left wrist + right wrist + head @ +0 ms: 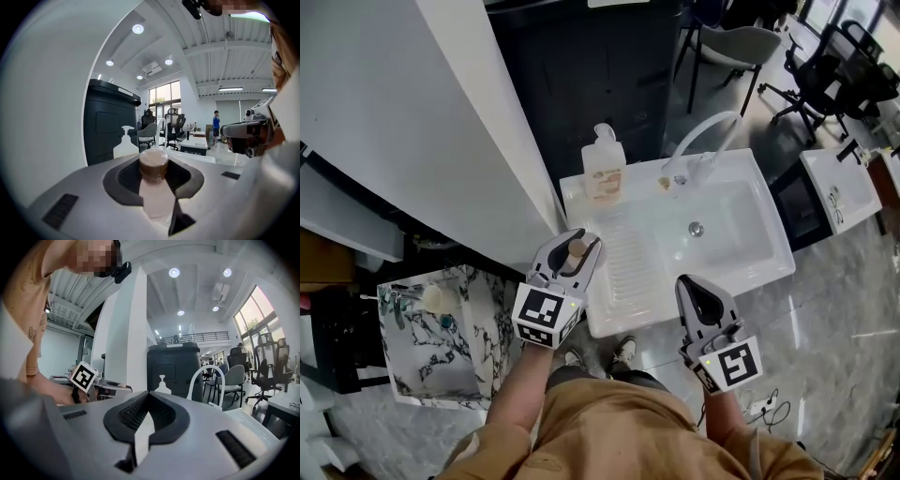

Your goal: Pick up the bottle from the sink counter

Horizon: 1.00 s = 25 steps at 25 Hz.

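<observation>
My left gripper (580,246) grips the small bottle (153,163), held off the sink (750,246), it seems. My right gripper (690,286) is closed, empty. Pickup looks done.

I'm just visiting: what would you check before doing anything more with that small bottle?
1. Bottle gripped between the left gripper's pads: ok.
2. Bottle upright, brown cap on: ok.
3. Bottle clear of the sink counter: cannot tell.
4. Right gripper shut, empty, apart from the bottle: ok.
5. Soap dispenser standing apart from the left gripper: ok.
</observation>
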Available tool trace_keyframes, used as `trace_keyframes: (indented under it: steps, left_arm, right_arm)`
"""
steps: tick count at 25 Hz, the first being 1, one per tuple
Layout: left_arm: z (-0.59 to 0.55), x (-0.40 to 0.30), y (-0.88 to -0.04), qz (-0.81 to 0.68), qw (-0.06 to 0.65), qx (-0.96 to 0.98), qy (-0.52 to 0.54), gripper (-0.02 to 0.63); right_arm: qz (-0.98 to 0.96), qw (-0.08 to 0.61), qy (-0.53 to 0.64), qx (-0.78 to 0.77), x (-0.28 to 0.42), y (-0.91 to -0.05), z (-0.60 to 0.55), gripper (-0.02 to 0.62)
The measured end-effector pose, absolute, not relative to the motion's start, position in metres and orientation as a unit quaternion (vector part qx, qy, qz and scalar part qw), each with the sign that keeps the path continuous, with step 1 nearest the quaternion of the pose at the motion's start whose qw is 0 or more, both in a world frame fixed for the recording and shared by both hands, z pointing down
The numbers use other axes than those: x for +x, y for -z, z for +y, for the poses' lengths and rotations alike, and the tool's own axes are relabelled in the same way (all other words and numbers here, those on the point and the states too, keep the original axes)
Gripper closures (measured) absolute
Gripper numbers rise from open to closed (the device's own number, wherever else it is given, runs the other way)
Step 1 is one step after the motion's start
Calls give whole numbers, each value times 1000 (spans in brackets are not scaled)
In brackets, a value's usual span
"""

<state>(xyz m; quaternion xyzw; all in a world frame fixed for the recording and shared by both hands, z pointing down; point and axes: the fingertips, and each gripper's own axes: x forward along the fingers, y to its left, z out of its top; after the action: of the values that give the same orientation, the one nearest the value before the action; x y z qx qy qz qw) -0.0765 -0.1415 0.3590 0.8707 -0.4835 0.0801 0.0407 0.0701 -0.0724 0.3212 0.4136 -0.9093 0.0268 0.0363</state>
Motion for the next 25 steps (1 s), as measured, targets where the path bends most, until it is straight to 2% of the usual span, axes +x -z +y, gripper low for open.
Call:
trace_keyframes:
  steps: [25]
  left_arm:
    - [-95, -125, -285, -515, 11, 856, -43, 491]
  right_arm:
    - [-889, 39, -8, 456, 104, -306, -87, 592]
